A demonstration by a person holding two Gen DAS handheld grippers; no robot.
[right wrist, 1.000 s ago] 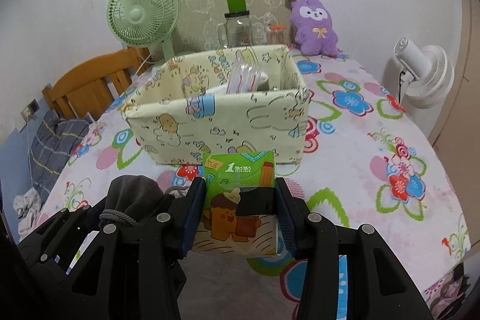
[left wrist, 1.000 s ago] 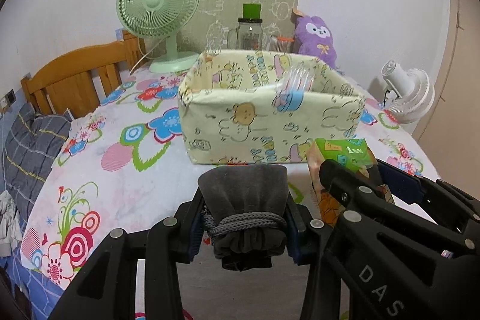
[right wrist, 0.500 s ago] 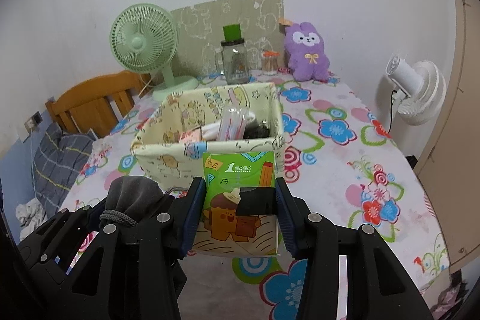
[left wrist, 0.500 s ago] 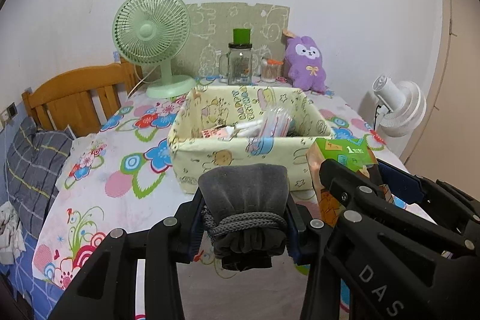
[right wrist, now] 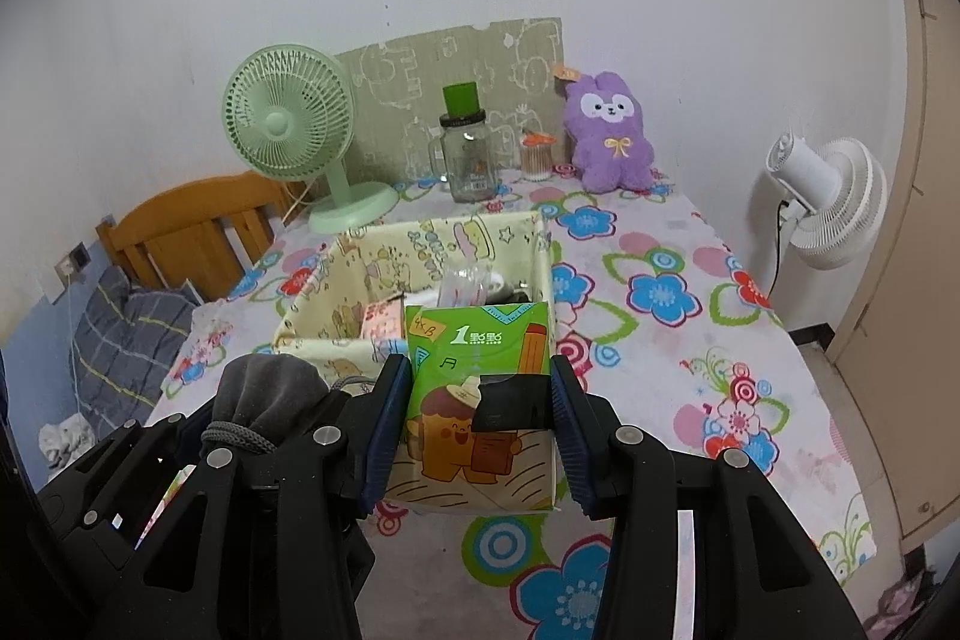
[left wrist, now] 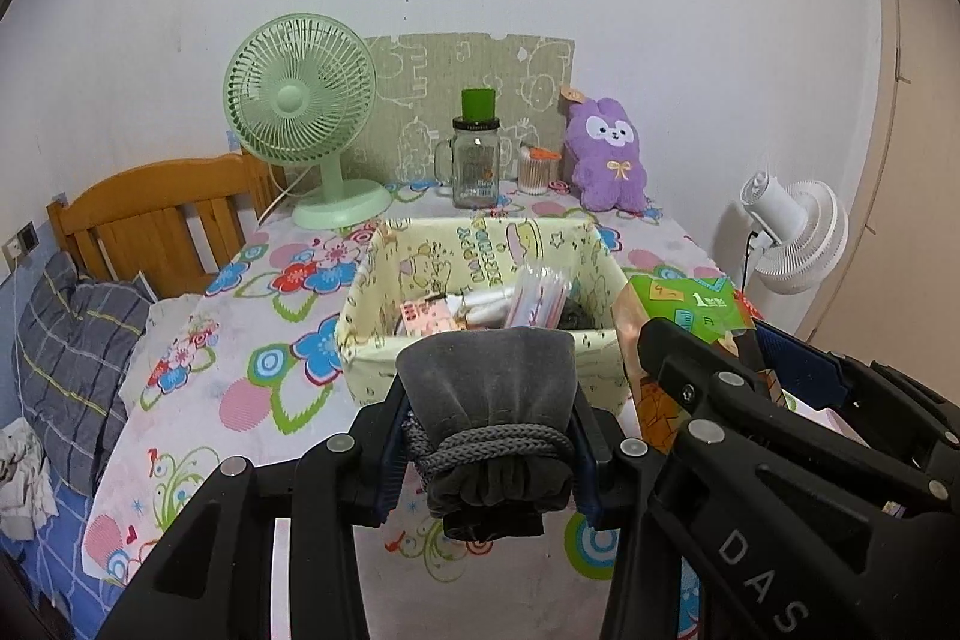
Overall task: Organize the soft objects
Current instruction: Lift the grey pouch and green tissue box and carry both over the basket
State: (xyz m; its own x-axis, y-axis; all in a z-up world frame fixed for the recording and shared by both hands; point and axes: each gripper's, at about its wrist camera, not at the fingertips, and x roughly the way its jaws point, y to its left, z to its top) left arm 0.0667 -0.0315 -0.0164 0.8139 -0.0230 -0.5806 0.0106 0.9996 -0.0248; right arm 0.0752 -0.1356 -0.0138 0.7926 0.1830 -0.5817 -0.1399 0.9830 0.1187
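My left gripper (left wrist: pixel 489 442) is shut on a grey drawstring pouch (left wrist: pixel 486 388), held above the table in front of the yellow cartoon fabric box (left wrist: pixel 384 340). My right gripper (right wrist: pixel 480 406) is shut on a green and orange tissue pack (right wrist: pixel 480 388), held just right of the pouch. The pouch (right wrist: pixel 264 394) shows at left in the right wrist view, the tissue pack (left wrist: pixel 684 304) at right in the left wrist view. The box (right wrist: pixel 336 280) holds plastic-wrapped packets (left wrist: pixel 534 295) and a pink item. A purple plush rabbit (right wrist: pixel 606 136) sits at the back of the table.
A green desk fan (left wrist: pixel 300 112), a glass jar with green lid (left wrist: pixel 477 160) and a cotton swab cup (left wrist: pixel 534 169) stand at the back. A white fan (right wrist: pixel 828 202) stands beyond the right edge. A wooden bed head (left wrist: pixel 150 214) and grey pillow (left wrist: pixel 72 358) lie left.
Both grippers have risen and pulled back from the fabric box with their loads still held; the box now looks smaller and lower, and its inside shows.
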